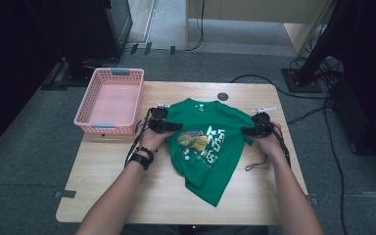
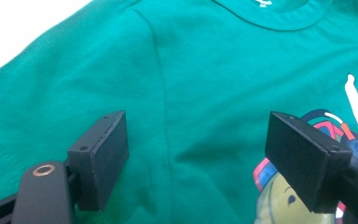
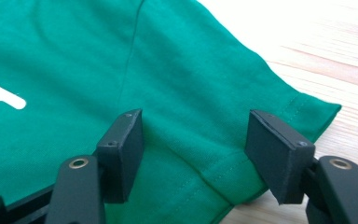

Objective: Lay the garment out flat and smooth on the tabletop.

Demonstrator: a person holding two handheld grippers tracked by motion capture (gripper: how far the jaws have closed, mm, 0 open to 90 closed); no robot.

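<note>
My left gripper and right gripper both stood released, jaws spread over the sleeves of the green cotton printed T-shirt, which lay mid-frame on the pale wooden table.

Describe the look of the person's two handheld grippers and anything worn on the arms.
Both the left gripper and right gripper are black with blocky rectangular jaws, small white parts on top and thin black trailing cables. Bare forearms; a black wristband with a beaded bracelet on the left.

White lettering ending in "WEST" is printed on the green T-shirt; the lines above it cannot be read.
</note>
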